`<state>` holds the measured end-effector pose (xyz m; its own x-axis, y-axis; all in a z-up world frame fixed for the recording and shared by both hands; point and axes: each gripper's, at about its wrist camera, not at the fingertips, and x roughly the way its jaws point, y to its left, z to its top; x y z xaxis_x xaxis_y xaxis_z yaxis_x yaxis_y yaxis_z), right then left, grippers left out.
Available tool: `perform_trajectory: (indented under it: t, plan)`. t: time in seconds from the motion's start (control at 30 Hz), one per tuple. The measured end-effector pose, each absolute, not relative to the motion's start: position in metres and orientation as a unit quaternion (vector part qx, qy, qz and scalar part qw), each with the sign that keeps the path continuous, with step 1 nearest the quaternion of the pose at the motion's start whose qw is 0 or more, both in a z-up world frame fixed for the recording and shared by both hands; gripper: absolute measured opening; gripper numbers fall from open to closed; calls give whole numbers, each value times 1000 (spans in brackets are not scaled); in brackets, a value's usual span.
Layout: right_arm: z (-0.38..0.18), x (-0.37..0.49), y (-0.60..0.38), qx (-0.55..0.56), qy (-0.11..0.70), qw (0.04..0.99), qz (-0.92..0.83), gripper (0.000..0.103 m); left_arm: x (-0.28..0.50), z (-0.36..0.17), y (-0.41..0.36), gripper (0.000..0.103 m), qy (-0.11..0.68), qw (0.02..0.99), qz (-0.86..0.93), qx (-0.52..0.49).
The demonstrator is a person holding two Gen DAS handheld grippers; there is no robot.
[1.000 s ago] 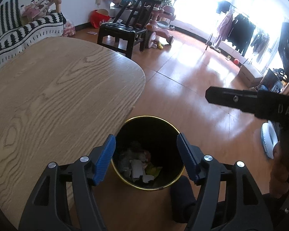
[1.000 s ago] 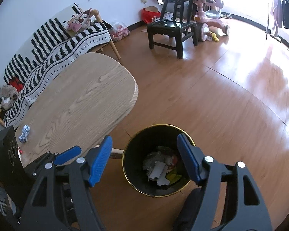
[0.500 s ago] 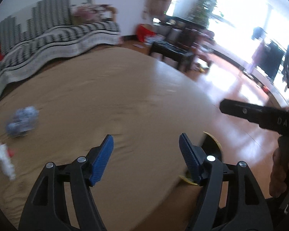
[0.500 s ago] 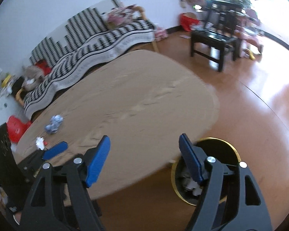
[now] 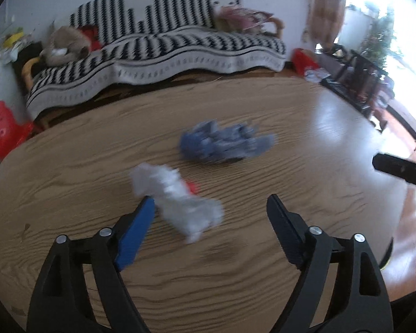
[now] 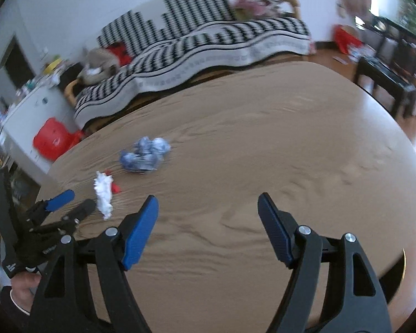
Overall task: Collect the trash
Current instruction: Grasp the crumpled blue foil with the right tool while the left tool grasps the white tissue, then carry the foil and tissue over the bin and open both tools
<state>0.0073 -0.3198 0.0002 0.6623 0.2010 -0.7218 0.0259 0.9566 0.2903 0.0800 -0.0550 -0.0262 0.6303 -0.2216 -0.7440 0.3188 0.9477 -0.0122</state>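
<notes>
Hovering now over the oval light-wood counter, no longer above the black gold-rimmed round bin seen between the jaws a second ago; only a sliver of that bin's gold rim left showing past the counter's right edge in the right wrist view. Left gripper gaping, jaws just spread wider, the crumpled white paper wad lying on the counter between them and just beside the left blue pad, not pinched. Small red scrap tucked against the wad's far side. Crumpled blue-and-white wrapper farther out, near the wad but apart from it. Right gripper likewise spread, nothing between its jaws but bare wood, both pieces of trash off to its left. Striped black-and-white sofa cover beyond the counter.
</notes>
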Motion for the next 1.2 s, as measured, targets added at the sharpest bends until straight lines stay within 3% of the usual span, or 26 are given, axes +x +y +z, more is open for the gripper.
perform_trajectory:
  t: [0.5, 0.6, 0.67, 0.73, 0.8, 0.83, 1.2]
  plan:
    - [-61, 138, -224, 136, 447, 876, 117, 72, 121, -80, -19, 81, 448, 882, -140, 45]
    - [-68, 150, -223, 156, 449, 871, 126, 67, 122, -78, -16, 63, 443, 884, -144, 41]
    - [-68, 154, -222, 160, 448, 870, 132, 52, 123, -76, -12, 43, 445, 882, -150, 34]
    - [-69, 154, -220, 166, 444, 869, 140, 30, 122, -74, -8, 28, 447, 881, -150, 34]
    - [-67, 152, -218, 169, 441, 869, 146, 24, 121, -72, -5, 15, 447, 882, -146, 32]
    - [-66, 150, -216, 166, 439, 871, 146, 22, 121, -70, -3, 3, 447, 882, -144, 29]
    - [-6, 95, -229, 154, 369, 903, 154, 18, 103, -25, 9, 0, 400, 906, -142, 0]
